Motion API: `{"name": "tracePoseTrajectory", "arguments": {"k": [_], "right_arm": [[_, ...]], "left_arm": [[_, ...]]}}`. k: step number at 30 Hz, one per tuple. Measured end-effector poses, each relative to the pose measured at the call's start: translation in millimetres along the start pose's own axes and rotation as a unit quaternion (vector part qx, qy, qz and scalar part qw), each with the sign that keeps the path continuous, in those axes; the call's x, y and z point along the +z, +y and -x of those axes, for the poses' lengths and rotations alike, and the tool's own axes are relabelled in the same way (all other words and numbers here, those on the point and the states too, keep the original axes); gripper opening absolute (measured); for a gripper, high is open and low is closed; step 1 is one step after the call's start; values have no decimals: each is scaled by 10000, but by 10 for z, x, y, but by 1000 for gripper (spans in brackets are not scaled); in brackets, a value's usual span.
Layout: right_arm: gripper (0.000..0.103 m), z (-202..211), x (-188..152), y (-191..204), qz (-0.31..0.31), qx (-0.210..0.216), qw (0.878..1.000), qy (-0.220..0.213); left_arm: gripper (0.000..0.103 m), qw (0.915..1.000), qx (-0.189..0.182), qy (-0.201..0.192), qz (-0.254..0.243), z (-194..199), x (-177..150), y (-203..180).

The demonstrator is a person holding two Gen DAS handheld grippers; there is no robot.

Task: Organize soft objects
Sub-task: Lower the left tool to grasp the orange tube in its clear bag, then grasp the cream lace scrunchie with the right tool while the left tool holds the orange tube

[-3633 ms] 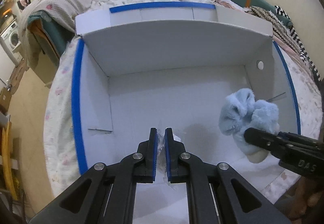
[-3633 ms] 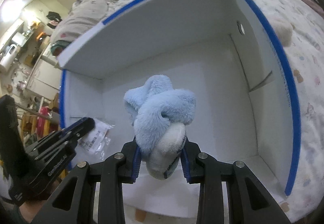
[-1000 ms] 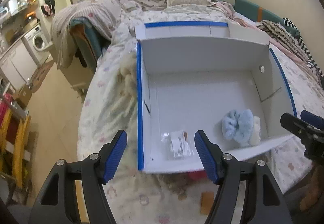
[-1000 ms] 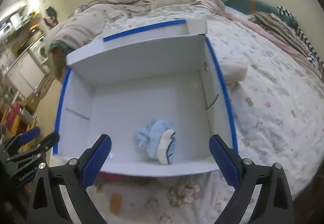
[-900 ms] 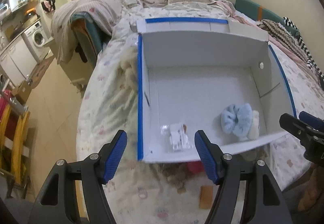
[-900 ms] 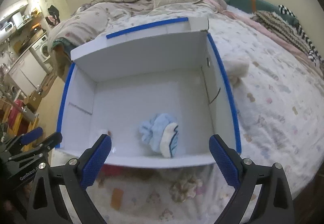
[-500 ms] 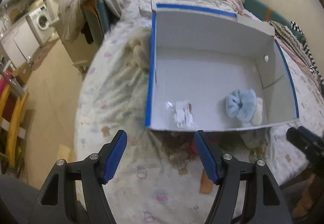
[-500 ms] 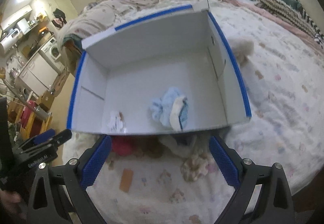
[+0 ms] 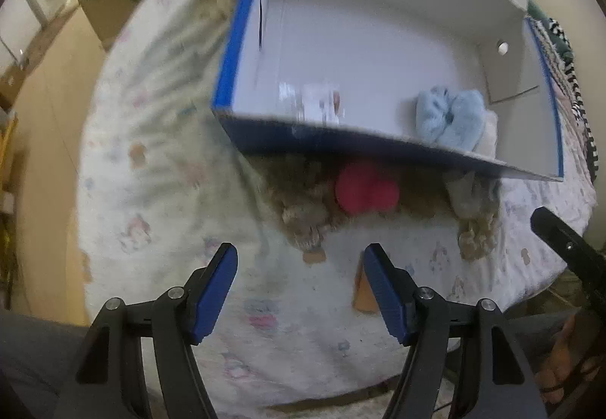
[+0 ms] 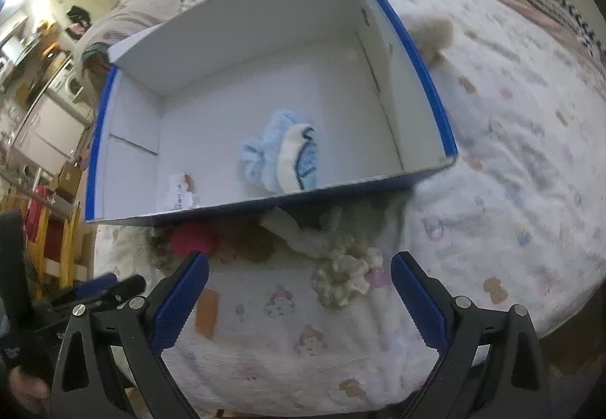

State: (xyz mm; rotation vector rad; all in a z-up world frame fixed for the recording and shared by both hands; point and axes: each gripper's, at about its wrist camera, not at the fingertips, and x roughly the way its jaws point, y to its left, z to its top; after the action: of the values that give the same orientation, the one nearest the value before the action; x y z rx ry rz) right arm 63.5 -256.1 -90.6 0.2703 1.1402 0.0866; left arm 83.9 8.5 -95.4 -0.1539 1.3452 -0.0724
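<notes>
Both the left gripper [image 9: 301, 281] and right gripper [image 10: 299, 292] are wide open and empty. Go down slowly, then pinch the cream scrunchie [image 10: 342, 281] on the bed [image 10: 511, 192], near the box [image 10: 424, 78].

Dim indoor light, motion blur, fisheye-warped edges.

box front wall [image 9: 341, 139] hides part of red item [image 9: 365, 190] | left view blurred

left gripper [image 9: 301, 267]: black arms | blue ribbed jaws (silver screws) | right gripper [image 10: 299, 277]: same
</notes>
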Motion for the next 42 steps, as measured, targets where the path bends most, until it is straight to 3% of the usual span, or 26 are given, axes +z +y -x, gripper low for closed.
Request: {"name": "tracePoseTrajectory", "arguments": {"k": [4,11,13,15,17,22,24,26,29,39,41,42], "right_arm": [[103,-48,14,-136,-314,75,9994,120],[103,-75,26,-267,-553,126,9982,189],[103,-74,18,-305,-612,129,9978,197],[103,-84,14,-352,-706,196,9970,241],[103,-98,21,-414,-853,295,9955,281],[103,-201,25,-553,-1208,370,9909,459],[97,-265,18,-588,-1303,443,9889,556],[77,-335,14,-621,-1396,547,9864,667],[61,-428,3,-655,-1473,433,9851,779],[56,-722,-18,-571,-1311,9,9854,1084],[24,-770,-53,-520,-1199,44,9852,1226],[18,-768,-77,-490,-1116,93,9859,1246]], "left_arm": [[66,9990,-182,394,56,-190,-17,-65],[41,9937,-480,993,-193,-501,-111,-376],[32,9930,-453,1056,-268,-565,-122,-443],[16,9921,-402,1123,-399,-629,-132,-513],[8,9915,-343,1142,-518,-642,-131,-559],[5,9925,-370,1072,-458,-532,-101,-526],[5,9940,-362,973,-356,-445,-83,-455],[5,9954,-387,850,-197,-347,-64,-366],[5,9969,-439,655,3,-210,-31,-204],[5,9984,-175,211,491,60,102,373],[5,9984,-133,206,514,59,92,399],[5,9984,-119,205,509,64,89,417]]}}
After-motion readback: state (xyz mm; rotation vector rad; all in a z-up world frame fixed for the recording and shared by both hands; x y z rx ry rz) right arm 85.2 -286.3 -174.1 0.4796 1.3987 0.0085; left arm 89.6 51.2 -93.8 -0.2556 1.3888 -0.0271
